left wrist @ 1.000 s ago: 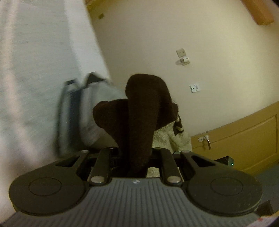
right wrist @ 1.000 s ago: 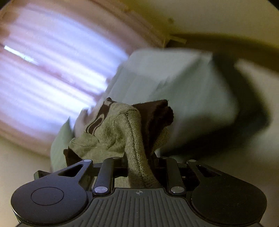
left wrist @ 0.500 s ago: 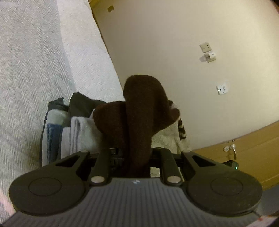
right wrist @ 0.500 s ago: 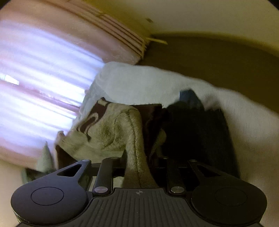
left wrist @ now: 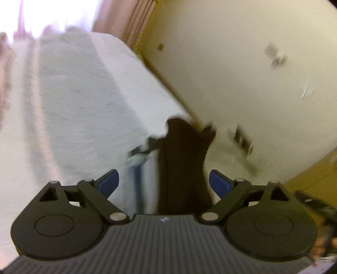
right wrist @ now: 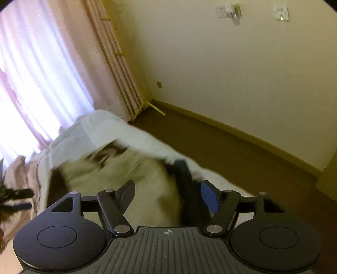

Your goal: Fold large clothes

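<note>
Cream wall (right wrist: 242, 73), brown floor (right wrist: 242, 156), pink curtain (right wrist: 52, 69) over bright window; white bed (left wrist: 84, 105) below both cameras. Right wrist view only: wall sockets (right wrist: 227, 11) top right, floor corner, curtain folds in focus. Left wrist view only: wooden panel (left wrist: 316, 168) at right edge, strong motion blur throughout.

Left claw (left wrist: 164, 181): fingers spread wide, just been opening; dark brown fabric (left wrist: 183, 168) standing between blue pads (left wrist: 109, 183), clear gap either side, no contact visible.

Right claw (right wrist: 168, 194): fingers apart, just been opening; beige plush garment (right wrist: 126, 177) with brown patterning lying on bed between and ahead of fingers, blurred; dark fold beside right pad; pad contact not resolvable.

Folded pile (left wrist: 139, 162) just left of brown fabric, blurred. No containers seen.
</note>
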### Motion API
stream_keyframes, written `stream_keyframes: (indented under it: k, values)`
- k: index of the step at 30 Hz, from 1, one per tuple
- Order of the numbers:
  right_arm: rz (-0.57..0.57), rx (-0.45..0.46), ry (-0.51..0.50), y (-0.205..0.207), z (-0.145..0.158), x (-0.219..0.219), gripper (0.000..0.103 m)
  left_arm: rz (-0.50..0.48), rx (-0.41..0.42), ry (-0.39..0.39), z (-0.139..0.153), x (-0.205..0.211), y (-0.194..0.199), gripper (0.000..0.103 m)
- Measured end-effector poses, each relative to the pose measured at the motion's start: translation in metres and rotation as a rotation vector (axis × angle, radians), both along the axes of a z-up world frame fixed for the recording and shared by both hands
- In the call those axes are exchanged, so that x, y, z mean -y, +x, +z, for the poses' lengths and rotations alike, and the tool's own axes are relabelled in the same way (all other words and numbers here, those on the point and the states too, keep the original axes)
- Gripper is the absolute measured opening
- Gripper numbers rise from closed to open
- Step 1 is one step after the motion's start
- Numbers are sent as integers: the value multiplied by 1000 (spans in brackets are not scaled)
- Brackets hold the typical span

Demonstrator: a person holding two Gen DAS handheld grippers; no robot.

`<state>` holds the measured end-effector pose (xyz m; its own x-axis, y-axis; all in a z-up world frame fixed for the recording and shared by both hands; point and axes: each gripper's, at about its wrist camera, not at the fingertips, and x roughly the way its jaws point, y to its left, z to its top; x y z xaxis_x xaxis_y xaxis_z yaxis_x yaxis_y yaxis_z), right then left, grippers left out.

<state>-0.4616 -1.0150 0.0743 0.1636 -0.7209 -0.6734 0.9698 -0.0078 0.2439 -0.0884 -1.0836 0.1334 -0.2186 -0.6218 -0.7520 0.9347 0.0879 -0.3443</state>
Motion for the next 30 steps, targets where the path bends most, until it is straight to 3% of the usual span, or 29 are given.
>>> stream_keyframes:
  k: [4,9,15,19,23,30]
  values:
    - [93,-67,62,46,1,-83,69,-67,172,32,18,-77,-34,91]
    - [94,-87,107,82,4,-176,69,-104,202,17,30,-182,-56,95]
    - [54,-82,109,106,33,-264,69,-85,258,-15,57,-291,-65,94]
    - [54,-103,124,119,49,-309,69,-64,316,-27,77,-340,-68,94]
    - [56,-73,118,118,67,-345,69,-66,279,-30,96,-379,-69,94]
    - [93,-81,89,114,85,-364,69,-44,267,-40,109,-411,-77,94]
